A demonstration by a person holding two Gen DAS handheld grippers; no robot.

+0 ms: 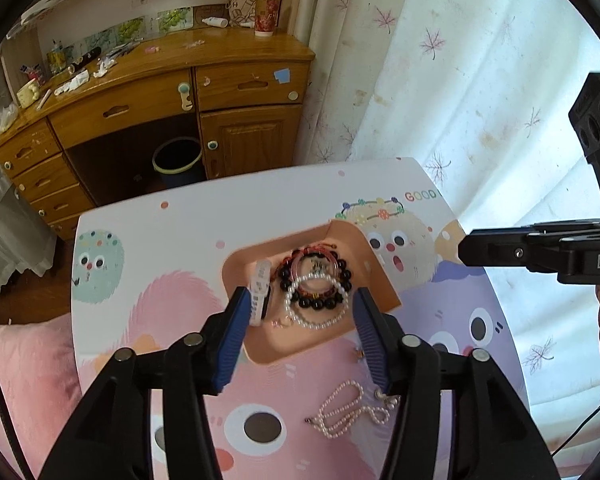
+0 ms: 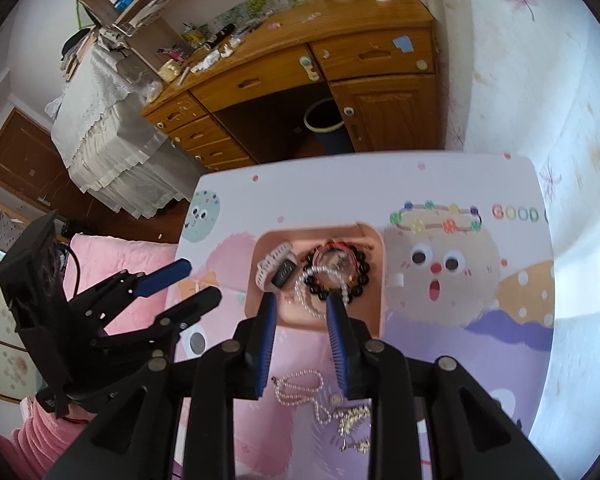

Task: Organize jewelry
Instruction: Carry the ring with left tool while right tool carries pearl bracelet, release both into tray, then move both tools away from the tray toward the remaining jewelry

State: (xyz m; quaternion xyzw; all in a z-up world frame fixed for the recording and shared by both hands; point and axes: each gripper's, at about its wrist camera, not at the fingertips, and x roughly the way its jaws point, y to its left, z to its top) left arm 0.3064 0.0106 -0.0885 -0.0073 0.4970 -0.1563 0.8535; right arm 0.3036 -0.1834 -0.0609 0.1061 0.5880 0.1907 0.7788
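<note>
A peach tray [image 1: 380,280] [image 2: 374,300] sits on the cartoon-print table. In it lie a white watch [image 1: 260,280] [image 2: 274,264], a black bead bracelet [image 1: 320,302] [image 2: 362,276], a red cord bracelet [image 1: 312,250] and a white pearl bracelet [image 1: 320,322] [image 2: 308,304]. A pearl necklace [image 1: 344,412] [image 2: 300,388] lies on the table in front of the tray, with a silver chain [image 2: 352,420] beside it. My left gripper [image 1: 300,312] [image 2: 192,280] is open and empty above the tray's near edge. My right gripper [image 2: 302,308] is open and empty above the tray's near side.
The table [image 1: 180,232] [image 2: 460,184] has a far edge close behind the tray. Beyond it stand a wooden desk [image 1: 220,92] with a dark bin [image 1: 178,160] under it, and curtains [image 1: 460,60] at the right. A pink cushion [image 1: 24,380] lies at the left.
</note>
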